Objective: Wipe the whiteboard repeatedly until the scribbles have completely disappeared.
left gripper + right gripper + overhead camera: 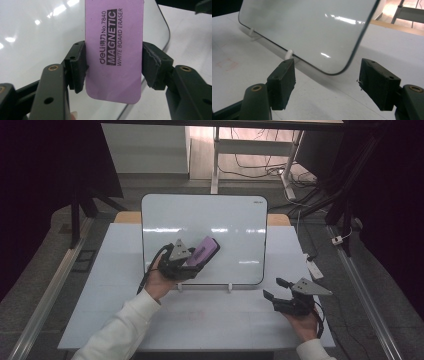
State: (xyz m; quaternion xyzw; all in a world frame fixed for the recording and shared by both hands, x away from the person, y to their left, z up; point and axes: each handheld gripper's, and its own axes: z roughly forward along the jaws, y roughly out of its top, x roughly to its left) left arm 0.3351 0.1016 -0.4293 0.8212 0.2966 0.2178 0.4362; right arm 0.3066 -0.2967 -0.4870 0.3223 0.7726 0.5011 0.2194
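A purple magnetic whiteboard eraser sits clamped between the jaws of my left gripper, its printed label facing the camera. In the high view the eraser is held in front of the lower left part of a small whiteboard that leans upright on white clips. The board's glossy face is right behind the eraser; whether they touch I cannot tell. My right gripper rests low at the right, open and empty, its jaws pointed at the board's lower right corner.
The board stands on a white tabletop with a faint reddish mark in front of it. A white clip props the board's bottom edge. Cables and desk legs lie on the floor beyond the table.
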